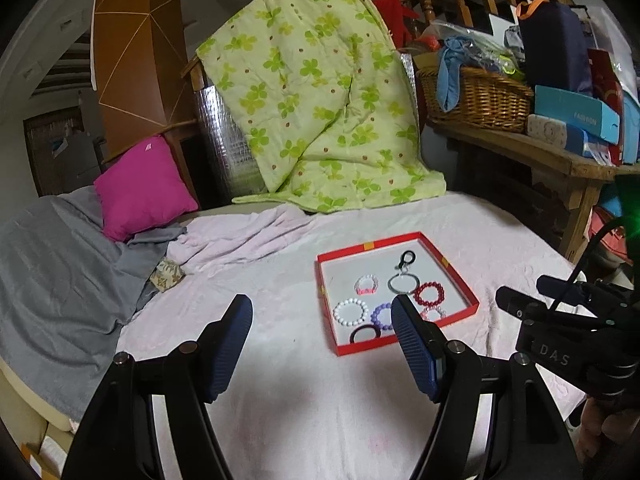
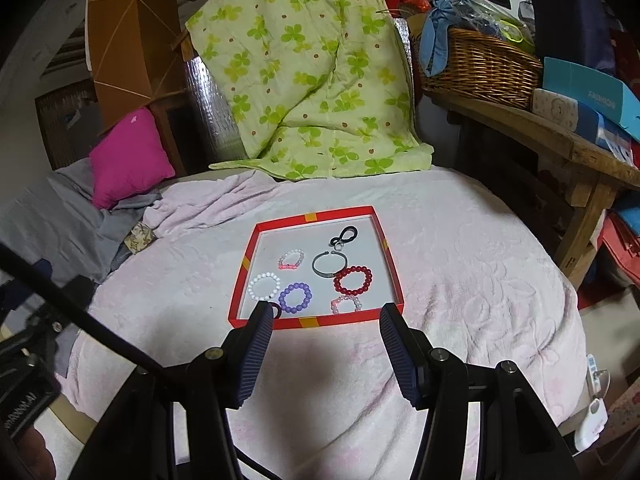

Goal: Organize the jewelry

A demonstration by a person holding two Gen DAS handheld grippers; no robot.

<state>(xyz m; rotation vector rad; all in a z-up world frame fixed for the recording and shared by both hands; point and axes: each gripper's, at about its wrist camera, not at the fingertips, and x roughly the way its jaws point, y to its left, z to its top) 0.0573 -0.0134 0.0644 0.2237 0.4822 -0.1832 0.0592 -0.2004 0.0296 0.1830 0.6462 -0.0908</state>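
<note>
Two pairs of tongs, mine, hover over a bed spread with a pale pink blanket (image 2: 460, 264). My left tongs (image 1: 322, 312) stand wide with nothing between the blue ribbed pads; their right pad overlaps the near left part of the tray in that view. My right tongs (image 2: 326, 316) stand moderately wide, likewise empty, their tips just short of the tray's near wall. From the left wrist view the right tongs appear at the right edge, beside the tray.

Beyond the tips lies a shallow red tray (image 2: 316, 322) with a white floor, flat on the blanket. Nearest in it are a dark hair tie (image 1: 362, 332) at the near left corner and a pale pink bead bracelet (image 2: 346, 304) toward the near right. Behind these, left to right: a white bead bracelet (image 2: 264, 286), a purple bead bracelet (image 2: 295, 297) and a dark red bead bracelet (image 2: 353, 280). Farther in are a small pink-and-white bracelet (image 2: 292, 260) and a silver bangle (image 2: 328, 270) touching the red beads. Farthest is a black clasp (image 2: 344, 236) with a small ring, near the tray's far right corner.

Left of the tray, grey bedding (image 1: 48, 276) lies rumpled, with a magenta pillow (image 1: 144, 190) behind it. At the bed's far end a green clover-print quilt (image 2: 304, 72) hangs over the headboard. To the far right, a wooden table (image 2: 520, 124) carries a wicker basket (image 2: 480, 68) and blue boxes (image 2: 588, 96).
</note>
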